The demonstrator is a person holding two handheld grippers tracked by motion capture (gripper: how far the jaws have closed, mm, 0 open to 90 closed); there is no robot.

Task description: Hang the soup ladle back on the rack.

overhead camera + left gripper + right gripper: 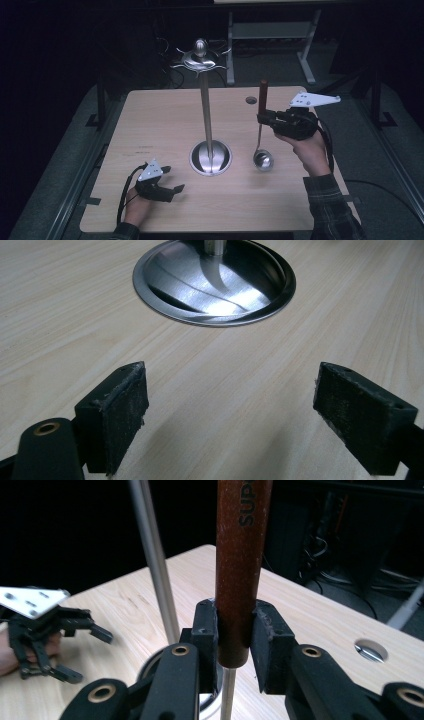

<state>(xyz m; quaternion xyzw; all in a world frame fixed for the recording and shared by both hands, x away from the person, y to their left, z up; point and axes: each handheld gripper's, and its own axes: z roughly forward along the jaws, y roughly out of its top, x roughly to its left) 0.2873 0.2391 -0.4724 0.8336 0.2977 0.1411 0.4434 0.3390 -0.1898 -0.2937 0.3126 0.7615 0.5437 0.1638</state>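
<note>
A metal ladle [262,159] with a red-brown handle [240,565] hangs upright, its bowl low over the table right of the stand. My right gripper [262,118] is shut on the lower end of that handle [263,95], held between both pads in the right gripper view. A steel utensil stand has a round base [210,158], a tall pole [206,110] and a hooked crown [200,56]. My left gripper [172,180] rests open near the table's front left, its jaws wide apart with nothing between them, pointing toward the base [215,282].
The wooden table [150,125] has a round cable hole [251,100] at the back right. Dark floor, a desk frame [305,45] and cables lie behind it. In the right gripper view the left gripper [80,647] sits farther off beside the pole [155,565].
</note>
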